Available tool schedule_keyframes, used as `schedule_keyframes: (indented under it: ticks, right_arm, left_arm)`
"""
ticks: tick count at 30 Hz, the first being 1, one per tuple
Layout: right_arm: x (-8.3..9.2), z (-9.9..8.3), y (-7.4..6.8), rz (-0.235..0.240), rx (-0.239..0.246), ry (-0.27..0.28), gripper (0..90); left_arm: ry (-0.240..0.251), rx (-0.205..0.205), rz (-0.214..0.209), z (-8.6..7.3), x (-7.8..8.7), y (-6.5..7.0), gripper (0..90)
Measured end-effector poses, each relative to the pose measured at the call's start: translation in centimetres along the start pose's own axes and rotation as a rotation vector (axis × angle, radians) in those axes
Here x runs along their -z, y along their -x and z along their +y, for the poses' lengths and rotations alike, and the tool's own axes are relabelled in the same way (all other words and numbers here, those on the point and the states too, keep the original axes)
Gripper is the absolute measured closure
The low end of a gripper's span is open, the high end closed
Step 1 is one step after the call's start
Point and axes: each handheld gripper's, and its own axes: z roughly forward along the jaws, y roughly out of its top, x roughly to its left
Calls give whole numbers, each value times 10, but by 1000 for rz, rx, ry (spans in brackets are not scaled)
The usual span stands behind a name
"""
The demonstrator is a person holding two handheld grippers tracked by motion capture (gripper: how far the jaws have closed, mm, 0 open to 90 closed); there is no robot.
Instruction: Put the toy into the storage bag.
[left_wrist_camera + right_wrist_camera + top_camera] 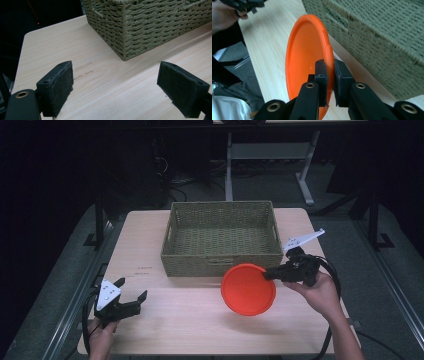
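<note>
Right hand-held gripper (266, 274) is pinched on the rim of an orange plate (248, 289), held tilted beside the basket (222, 239), partly hidden. Left hand-held gripper (133, 289) is spread above the counter (190, 320).

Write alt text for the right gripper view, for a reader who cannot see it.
The right gripper has its two black jaws shut on the rim of an orange plate, held on edge above a light wooden table. A woven green basket stands close beside it, and a hand with the left gripper shows at top left.
</note>
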Motion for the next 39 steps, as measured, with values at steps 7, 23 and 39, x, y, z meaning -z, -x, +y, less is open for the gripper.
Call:
schedule_keyframes:
  ticks: [7,23,39]
  right_arm:
    - [12,18,-2,-12,12,8,821]
    - [28,60,-3,-27,33,23,821]
    - [36,94,6,-60,31,29,821]
  left_arm:
    - [4,6,1,0,0,0,130]
    - [7,4,6,0,0,-1,130]
    - [9,8,8,-1,1,-2,130]
